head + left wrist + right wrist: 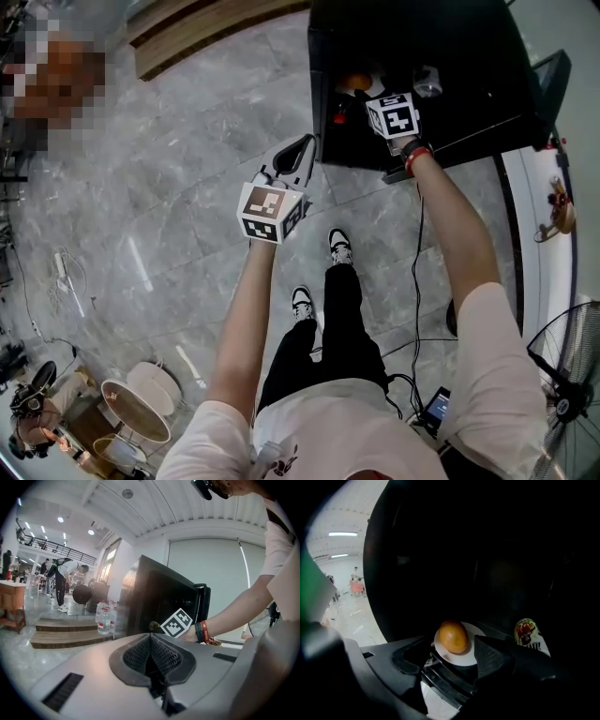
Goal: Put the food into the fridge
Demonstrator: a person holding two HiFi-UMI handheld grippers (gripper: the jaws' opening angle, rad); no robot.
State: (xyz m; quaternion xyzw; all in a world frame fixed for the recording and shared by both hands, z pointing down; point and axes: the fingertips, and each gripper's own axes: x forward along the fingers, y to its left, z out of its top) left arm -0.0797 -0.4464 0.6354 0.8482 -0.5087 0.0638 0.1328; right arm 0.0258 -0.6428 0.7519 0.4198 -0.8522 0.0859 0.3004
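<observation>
- The right gripper (453, 642) has its jaws set wide. A white plate (465, 658) fills the gap between them, with a pad at each side of its rim. I read this as clamped across the plate, though the contact itself is partly covered by the right pad.
- One orange fruit (452, 637) sits loose on that plate, just ahead of the jaw tips and inside the dark fridge (487, 550).
- The plate looks stiff, glazed and breakable, so it is likely to slip under the pads. The opposite edges of the rim are the sensible hold, kept level.
- The fruit is round, firm and fairly light. It will probably roll off if the plate tips, so it is best left on the plate rather than pinched.
- Ahead and to the right of the jaws stands one printed can (526, 631), near the plate but apart from it.
- The left gripper (150, 638) has its jaws pressed together with nothing between them. It is outside the fridge, with the right gripper's marker cube ahead of it.
- Far ahead and to its left, a cluster of water bottles (104, 619) stands on the floor. I cannot count them surely.
- Count: one plate, one fruit, one can, two grippers.
</observation>
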